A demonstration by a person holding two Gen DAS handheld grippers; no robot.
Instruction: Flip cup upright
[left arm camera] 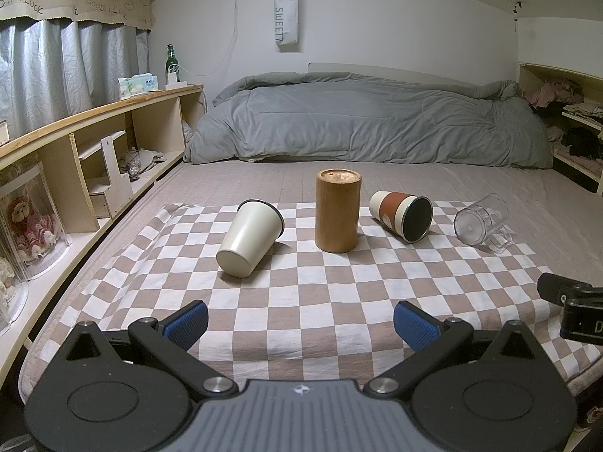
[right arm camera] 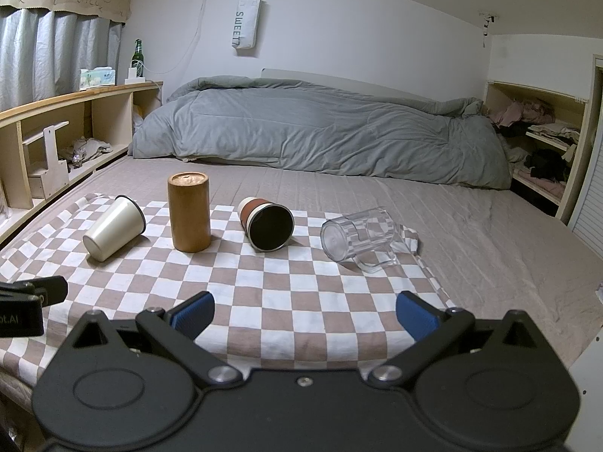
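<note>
Several cups rest on a checkered cloth [left arm camera: 301,301] on the bed. A cream cup [left arm camera: 250,239] lies on its side at the left, base toward me; it also shows in the right wrist view [right arm camera: 113,228]. A brown wooden cup [left arm camera: 338,211] stands mouth down in the middle [right arm camera: 189,213]. A brown-banded cup [left arm camera: 401,216] lies on its side, dark mouth toward me [right arm camera: 267,224]. A clear glass mug [left arm camera: 482,224] lies on its side at the right [right arm camera: 358,237]. My left gripper [left arm camera: 300,324] is open and empty, short of the cups. My right gripper [right arm camera: 305,318] is open and empty too.
A grey duvet [left arm camera: 358,124] is bunched at the back of the bed. Wooden shelves [left arm camera: 94,143] run along the left side, with a green bottle [left arm camera: 172,62] on top. Shelves with clothes [right arm camera: 542,143] stand at the right. The other gripper's body [left arm camera: 576,309] shows at the right edge.
</note>
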